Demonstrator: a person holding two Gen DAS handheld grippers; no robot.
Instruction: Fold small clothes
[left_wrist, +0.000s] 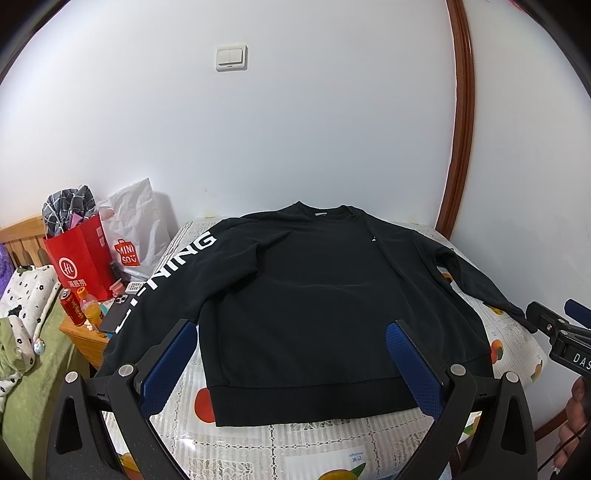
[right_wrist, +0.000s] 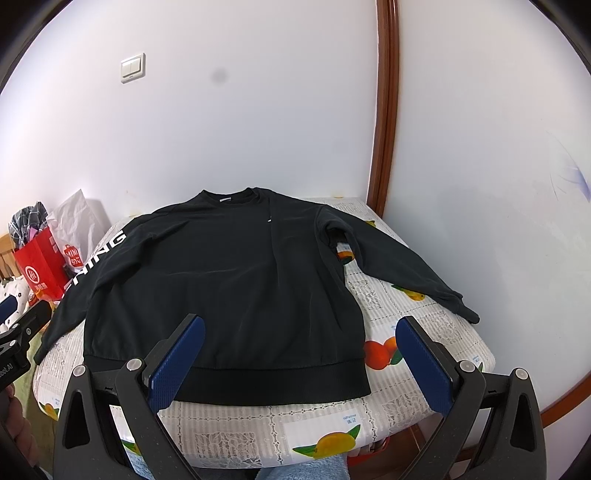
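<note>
A black long-sleeved sweatshirt (left_wrist: 306, 295) lies flat, front up, on the table with the fruit-print cloth (left_wrist: 258, 443), collar toward the wall and hem toward me. Its left sleeve with white lettering (left_wrist: 173, 266) hangs over the table's left edge; the right sleeve (right_wrist: 406, 273) lies spread on the cloth. It also shows in the right wrist view (right_wrist: 221, 288). My left gripper (left_wrist: 291, 332) is open and empty, above the hem. My right gripper (right_wrist: 299, 328) is open and empty, above the hem's right corner; it also shows at the left wrist view's right edge (left_wrist: 554, 325).
A red paper bag (left_wrist: 79, 258) and a white shopping bag (left_wrist: 133, 229) stand left of the table on a wooden nightstand (left_wrist: 88, 339) with a can (left_wrist: 72, 306), a bottle (left_wrist: 90, 308) and a phone (left_wrist: 114, 314). A bed (left_wrist: 26, 332) lies further left. White walls close behind and right.
</note>
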